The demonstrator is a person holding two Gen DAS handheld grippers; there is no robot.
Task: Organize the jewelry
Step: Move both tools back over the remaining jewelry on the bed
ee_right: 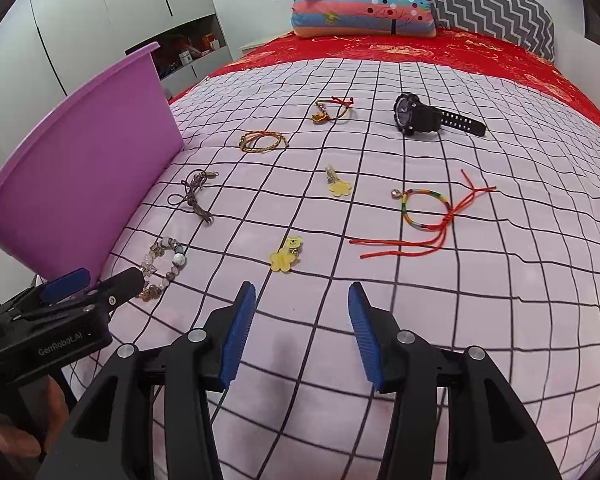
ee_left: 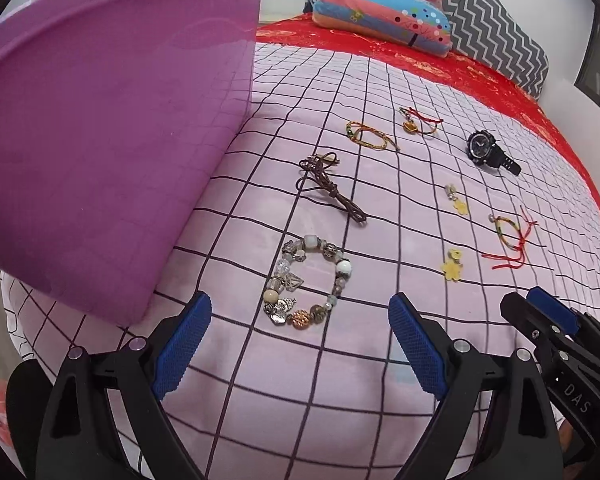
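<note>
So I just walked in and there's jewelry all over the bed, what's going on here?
A person is sorting jewelry with a hand-held tool in each hand. Both are open and empty. The left tool hovers by the beaded bracelet, the right tool near the yellow bear charm. A watch, cord bracelets and charms lie on the checked sheet; nothing has been picked up. A purple tub stands at the left.

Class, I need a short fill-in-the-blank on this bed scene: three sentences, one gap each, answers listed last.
1. The tall tub beside the jewelry is ____ in colour.
2. The black item with a strap, lying near the red sheet, is a ____.
3. The bear charm is ____ in colour.

Missing words: purple; watch; yellow
</note>
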